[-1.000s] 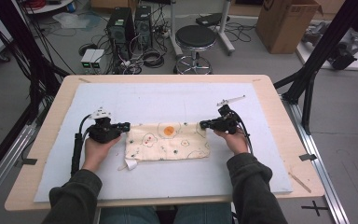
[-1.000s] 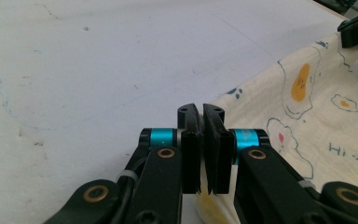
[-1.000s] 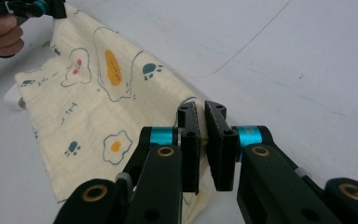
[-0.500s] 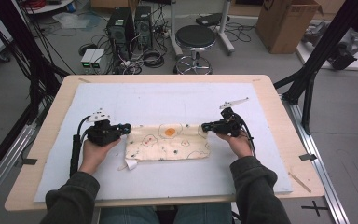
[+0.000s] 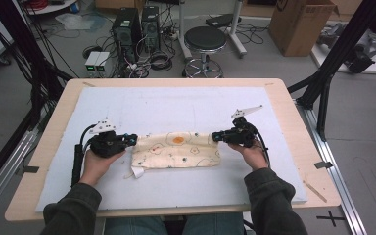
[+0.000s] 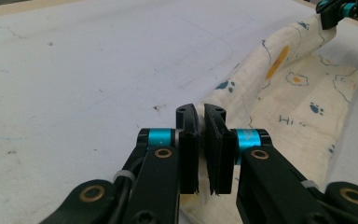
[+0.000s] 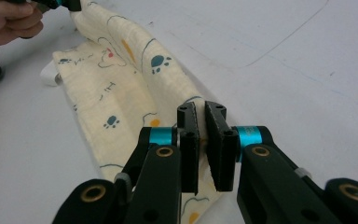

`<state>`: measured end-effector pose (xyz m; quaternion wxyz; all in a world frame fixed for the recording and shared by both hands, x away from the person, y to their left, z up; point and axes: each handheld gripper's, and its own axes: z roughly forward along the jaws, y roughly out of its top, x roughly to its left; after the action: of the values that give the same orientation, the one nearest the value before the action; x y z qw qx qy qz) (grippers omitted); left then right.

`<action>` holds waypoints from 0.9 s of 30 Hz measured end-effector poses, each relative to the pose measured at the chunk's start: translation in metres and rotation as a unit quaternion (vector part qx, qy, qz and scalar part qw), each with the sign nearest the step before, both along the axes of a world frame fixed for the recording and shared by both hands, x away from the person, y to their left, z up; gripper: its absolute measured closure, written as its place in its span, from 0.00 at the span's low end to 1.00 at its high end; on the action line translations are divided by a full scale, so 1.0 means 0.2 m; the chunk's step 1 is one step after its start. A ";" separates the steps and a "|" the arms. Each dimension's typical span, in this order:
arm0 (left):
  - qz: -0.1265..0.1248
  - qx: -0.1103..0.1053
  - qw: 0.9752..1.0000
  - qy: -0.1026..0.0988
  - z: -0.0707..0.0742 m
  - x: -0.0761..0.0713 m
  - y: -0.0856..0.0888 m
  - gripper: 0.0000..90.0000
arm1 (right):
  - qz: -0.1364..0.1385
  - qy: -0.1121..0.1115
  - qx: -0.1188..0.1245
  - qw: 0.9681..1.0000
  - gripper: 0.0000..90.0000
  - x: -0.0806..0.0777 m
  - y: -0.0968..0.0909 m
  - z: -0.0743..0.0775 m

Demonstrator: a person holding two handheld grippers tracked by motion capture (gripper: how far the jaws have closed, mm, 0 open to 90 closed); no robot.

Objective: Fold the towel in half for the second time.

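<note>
Cream cloth (image 5: 176, 150) printed with paw marks and fried eggs lies stretched between the two grippers on the white mat (image 5: 176, 110). At its left end the left gripper (image 5: 131, 140) pinches the far upper edge, jaws drawn narrow with the fabric caught between the pads; in the left gripper view (image 6: 201, 122) the cloth (image 6: 289, 93) runs away from those jaws toward the other gripper (image 6: 340, 9). At its right end the right gripper (image 5: 215, 136) holds the matching far edge the same way, jaws nearly together on the fold (image 7: 201, 122). Between the grippers that far edge is lifted into a soft ridge, while the nearer part rests flat on the mat. A small white tag (image 5: 137, 172) pokes out at the near corner, just below the left gripper.
</note>
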<state>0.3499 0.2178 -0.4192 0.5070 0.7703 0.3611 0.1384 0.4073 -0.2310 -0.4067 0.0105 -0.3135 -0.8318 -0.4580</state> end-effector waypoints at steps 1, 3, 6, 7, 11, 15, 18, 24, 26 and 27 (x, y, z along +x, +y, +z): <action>0.000 0.002 1.000 0.000 -0.01 -0.01 0.00 0.93 | 0.003 0.003 0.000 1.000 0.93 0.00 0.00 0.00; -0.001 0.002 1.000 0.005 -0.02 -0.02 0.01 0.93 | 0.005 0.005 -0.005 1.000 0.93 -0.01 0.00 0.00; -0.006 0.008 1.000 0.006 -0.02 -0.03 0.01 0.93 | 0.010 0.004 -0.006 1.000 0.93 -0.02 0.01 0.00; -0.007 0.010 1.000 0.007 -0.02 -0.03 0.01 0.93 | 0.012 0.001 -0.007 1.000 0.93 -0.02 0.01 0.00; -0.014 0.016 1.000 0.005 -0.01 -0.06 0.00 0.92 | 0.016 0.003 -0.011 1.000 0.93 -0.04 0.01 -0.02; -0.026 0.035 0.999 0.005 -0.01 -0.08 -0.01 0.92 | 0.020 0.004 -0.013 1.000 0.93 -0.06 0.00 -0.03; -0.033 0.042 0.999 0.004 0.00 -0.09 -0.02 0.92 | 0.021 0.005 -0.013 1.000 0.93 -0.08 0.00 -0.04; -0.040 0.050 0.998 -0.001 -0.01 -0.14 -0.01 0.90 | 0.026 -0.003 -0.017 1.000 0.93 -0.12 -0.01 -0.05; -0.042 0.054 0.998 0.004 -0.03 -0.15 0.00 0.90 | 0.027 -0.004 -0.017 0.999 0.93 -0.13 -0.01 -0.05; -0.040 0.054 0.998 0.007 -0.04 -0.15 0.00 0.90 | 0.028 -0.004 -0.016 0.999 0.93 -0.14 -0.01 -0.06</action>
<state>0.3192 0.2186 -0.4276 0.4671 0.8116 0.3251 0.1322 0.3795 -0.2333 -0.4180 0.0154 -0.2882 -0.8476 -0.4453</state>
